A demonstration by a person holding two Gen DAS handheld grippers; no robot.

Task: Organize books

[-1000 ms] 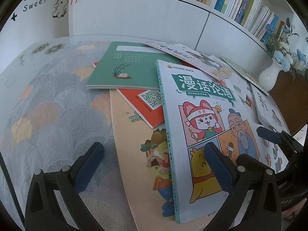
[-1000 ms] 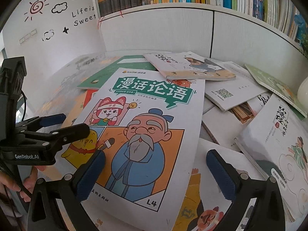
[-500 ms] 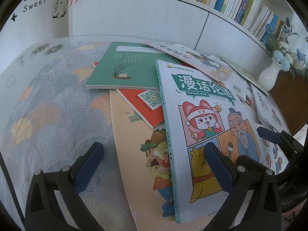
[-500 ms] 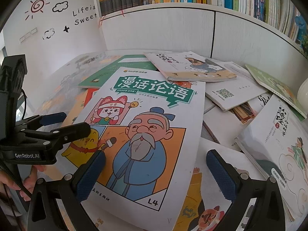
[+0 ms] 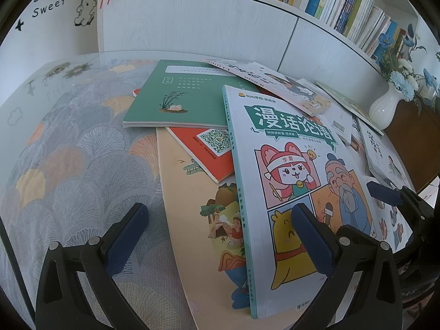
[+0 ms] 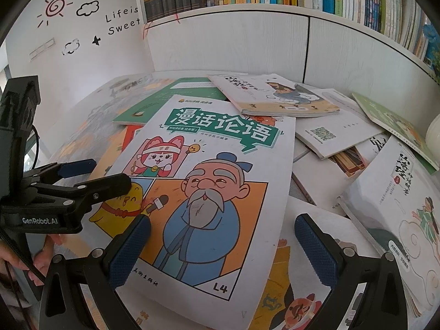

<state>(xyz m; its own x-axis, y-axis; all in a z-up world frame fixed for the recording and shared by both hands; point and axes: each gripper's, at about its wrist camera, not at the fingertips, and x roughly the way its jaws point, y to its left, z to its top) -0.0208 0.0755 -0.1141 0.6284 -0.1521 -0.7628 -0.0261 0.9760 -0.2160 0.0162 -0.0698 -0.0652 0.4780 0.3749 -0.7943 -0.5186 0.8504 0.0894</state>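
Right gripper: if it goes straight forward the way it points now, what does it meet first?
Probably the comic book with the bearded old man on its cover, lying on top of the pile ahead of the open right gripper. Depth is unclear.

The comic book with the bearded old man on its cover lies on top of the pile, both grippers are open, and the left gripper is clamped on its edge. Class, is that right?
Not quite. The left gripper is open beside the comic book, clamping nothing, as the right wrist view shows. The book does lie on top, and the right gripper is open too.

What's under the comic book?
Under the comic book: a red book and a large beige picture book, both partly covered. Anything deeper is hidden.
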